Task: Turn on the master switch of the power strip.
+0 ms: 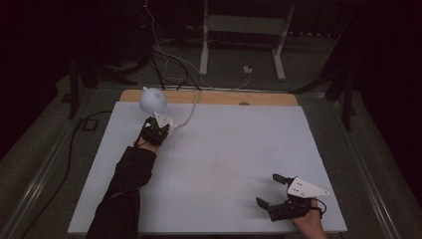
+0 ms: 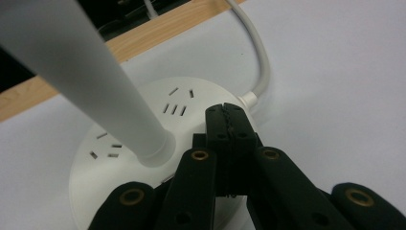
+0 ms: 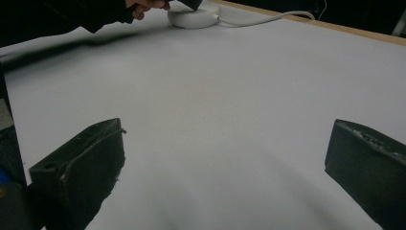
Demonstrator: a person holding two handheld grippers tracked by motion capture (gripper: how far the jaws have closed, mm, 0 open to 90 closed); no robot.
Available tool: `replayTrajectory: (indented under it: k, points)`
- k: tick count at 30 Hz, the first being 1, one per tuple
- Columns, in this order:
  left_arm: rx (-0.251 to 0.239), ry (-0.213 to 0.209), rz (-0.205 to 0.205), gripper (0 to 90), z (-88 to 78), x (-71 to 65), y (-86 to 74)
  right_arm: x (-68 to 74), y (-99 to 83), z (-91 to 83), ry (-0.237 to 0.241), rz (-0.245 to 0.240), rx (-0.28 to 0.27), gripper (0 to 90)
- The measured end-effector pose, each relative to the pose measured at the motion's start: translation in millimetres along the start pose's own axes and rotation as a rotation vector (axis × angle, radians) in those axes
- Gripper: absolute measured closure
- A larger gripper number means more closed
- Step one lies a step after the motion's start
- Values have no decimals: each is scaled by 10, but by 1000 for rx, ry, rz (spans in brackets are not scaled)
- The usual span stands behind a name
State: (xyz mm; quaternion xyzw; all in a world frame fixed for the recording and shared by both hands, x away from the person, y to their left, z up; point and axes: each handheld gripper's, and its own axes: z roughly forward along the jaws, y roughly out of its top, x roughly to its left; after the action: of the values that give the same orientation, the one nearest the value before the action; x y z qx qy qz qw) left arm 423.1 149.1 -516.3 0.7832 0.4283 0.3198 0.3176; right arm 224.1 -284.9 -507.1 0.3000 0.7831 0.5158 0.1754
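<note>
A white desk lamp stands at the table's far left, with a rounded head [image 1: 152, 99], a tapering stem [image 2: 91, 81] and a round base [image 2: 191, 103] that has socket slots in its top. My left gripper [image 2: 229, 115] is shut with nothing between its jaws, and its tips are over the base's top, right of the stem. Whether they touch it I cannot tell. In the high view the left gripper [image 1: 158, 128] sits just in front of the lamp. My right gripper [image 1: 268, 190] rests near the front right edge, open and holding nothing [image 3: 230, 143].
A white cable [image 2: 261, 62] runs from the lamp base off the far edge. A white sheet [image 1: 224, 159] covers the table, leaving a wooden strip [image 1: 219, 97] at the back. Cables and a white stand frame [image 1: 244, 30] lie on the floor beyond.
</note>
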Motion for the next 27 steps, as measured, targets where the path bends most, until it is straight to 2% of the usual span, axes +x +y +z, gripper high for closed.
replayTrajectory:
  k: [5,10,13,16,20,23,27]
  points:
    - [12,17,54,900,6,-32,12,4,2,-4,1,0,-2,0]
    - [30,5,52,900,12,-17,27,6,3,-3,2,-1,-1,0]
    - [43,10,79,900,17,-27,40,8,5,-4,1,-3,-2,0]
    - [45,5,73,900,18,-23,41,14,5,-1,4,-4,0,0]
    - [62,19,109,900,24,-47,58,18,5,5,5,-5,1,0]
    - [56,-2,90,900,27,-18,48,18,4,7,7,-5,2,0]
    - [69,4,103,900,39,-37,58,17,5,6,7,-3,1,0]
